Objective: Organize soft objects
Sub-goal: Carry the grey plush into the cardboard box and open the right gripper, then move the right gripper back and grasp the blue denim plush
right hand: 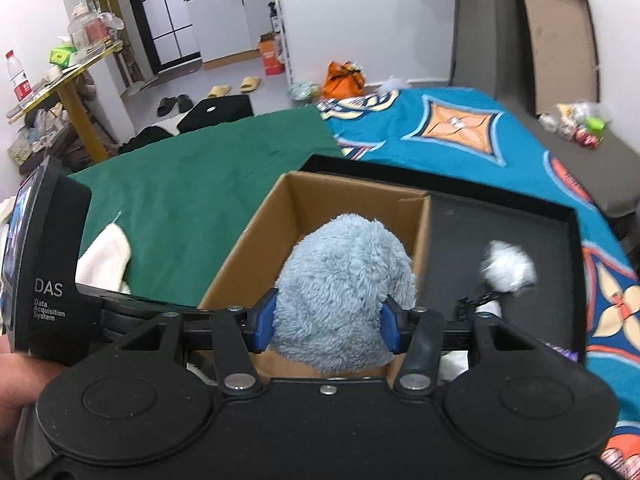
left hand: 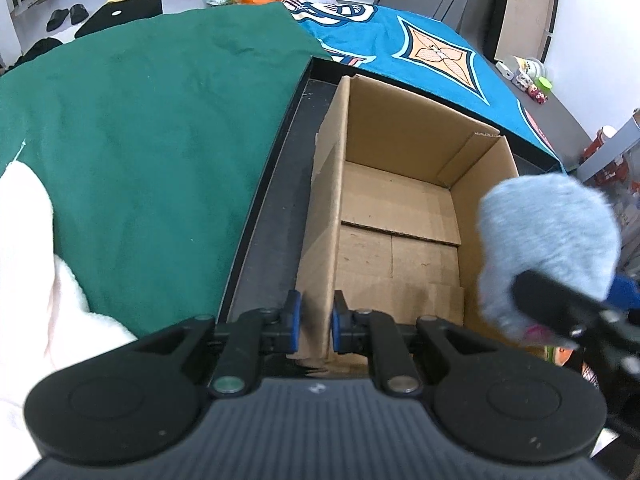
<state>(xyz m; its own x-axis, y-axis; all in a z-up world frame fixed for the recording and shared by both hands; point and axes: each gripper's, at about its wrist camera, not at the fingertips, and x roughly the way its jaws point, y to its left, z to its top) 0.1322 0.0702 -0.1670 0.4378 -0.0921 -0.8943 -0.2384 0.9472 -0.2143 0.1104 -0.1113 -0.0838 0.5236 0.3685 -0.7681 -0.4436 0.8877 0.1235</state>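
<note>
**Fluffy toy poised over the carton**

The right gripper has its fingers clamped on the light-blue plush toy, which bulges well past both blue pads – soft, light, easily squashed, not fragile and unlikely to slip, I judge, since the pile gives the pads plenty to bite. The grip sits across the toy's body; a small fluffy tuft dangles off to the right over the black tray, so loose parts may snag on a rim.

The toy hangs above the near right corner of the open cardboard box, which looks empty and roomy. The left gripper has its fingers pinched on the box's left wall, steadying it. The box stands inside the tray, between the green cloth and the patterned blue blanket. A white fleecy item lies on the green cloth.
</note>
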